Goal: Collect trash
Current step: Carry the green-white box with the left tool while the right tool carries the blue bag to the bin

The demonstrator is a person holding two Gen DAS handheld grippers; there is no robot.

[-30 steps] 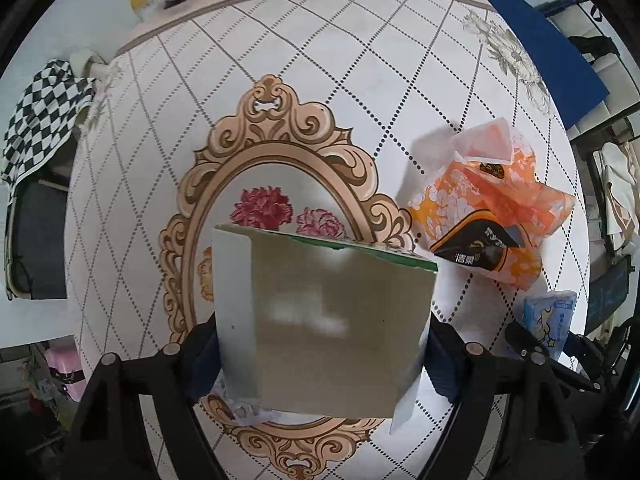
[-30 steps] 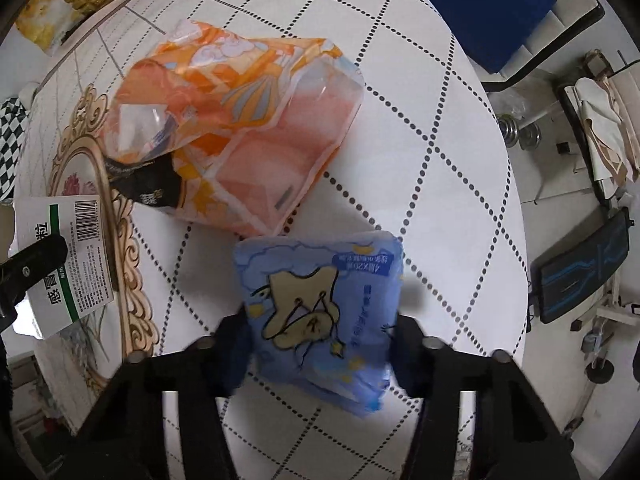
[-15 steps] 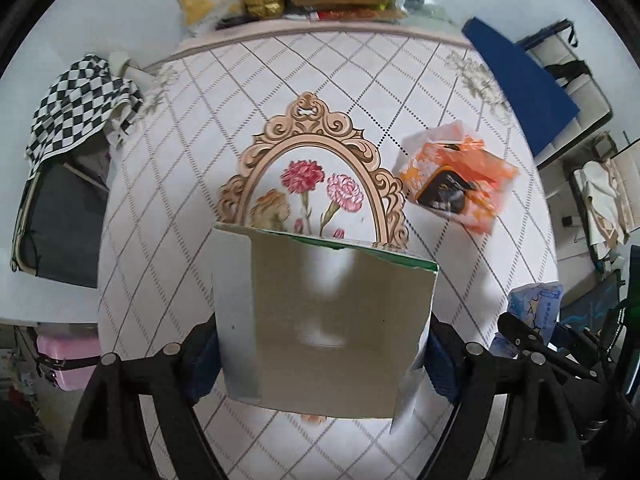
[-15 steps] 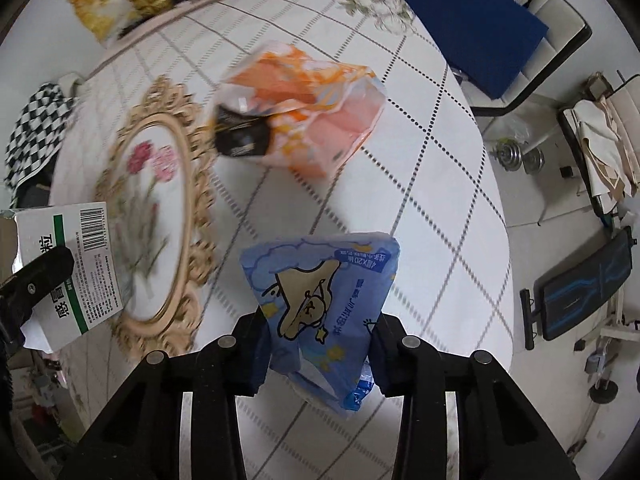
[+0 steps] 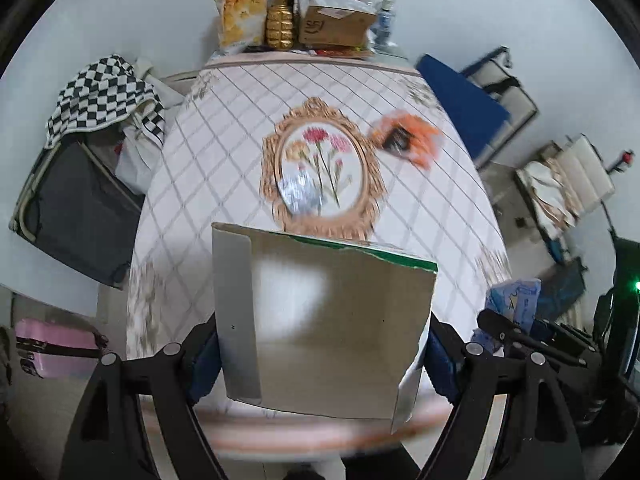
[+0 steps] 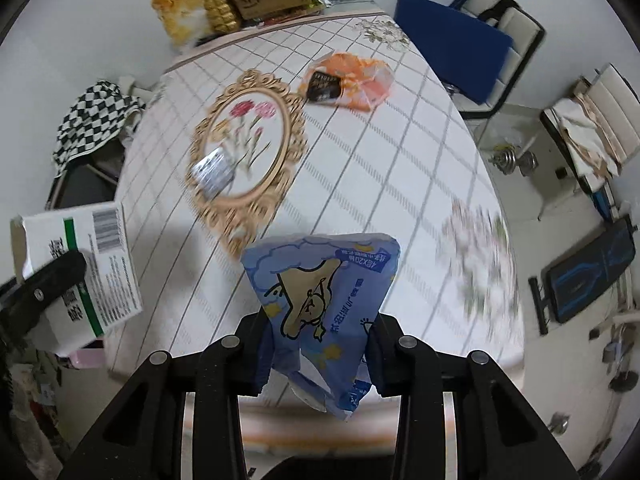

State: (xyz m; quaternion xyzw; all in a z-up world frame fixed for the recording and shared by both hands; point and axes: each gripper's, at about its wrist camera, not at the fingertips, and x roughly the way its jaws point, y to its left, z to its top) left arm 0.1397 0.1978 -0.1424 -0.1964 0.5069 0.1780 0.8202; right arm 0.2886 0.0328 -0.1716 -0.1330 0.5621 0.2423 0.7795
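My left gripper (image 5: pixel 320 344) is shut on a flattened cardboard box (image 5: pixel 320 320), grey-brown inside with a green edge, held high above the table's near end. In the right wrist view the same box (image 6: pixel 80 276) shows its white printed side with a barcode. My right gripper (image 6: pixel 320 356) is shut on a blue tissue wrapper (image 6: pixel 324 296) with a cartoon print; it also shows in the left wrist view (image 5: pixel 516 300). An orange plastic bag (image 6: pixel 352 80) with a dark packet lies on the table's far right. A small silvery wrapper (image 6: pixel 212 172) lies on the flower medallion.
The oval table (image 6: pixel 400 168) has a white diamond-pattern cloth. A yellow bag, a gold bottle and a cardboard box (image 5: pixel 336 24) stand at its far end. A blue chair (image 6: pixel 452 44) is at the right, a checkered cloth (image 5: pixel 100 96) and a pink case (image 5: pixel 52 348) at the left.
Both grippers have risen and pulled back from the table with their loads, so the whole table now shows. The silvery wrapper on the medallion has come into view.
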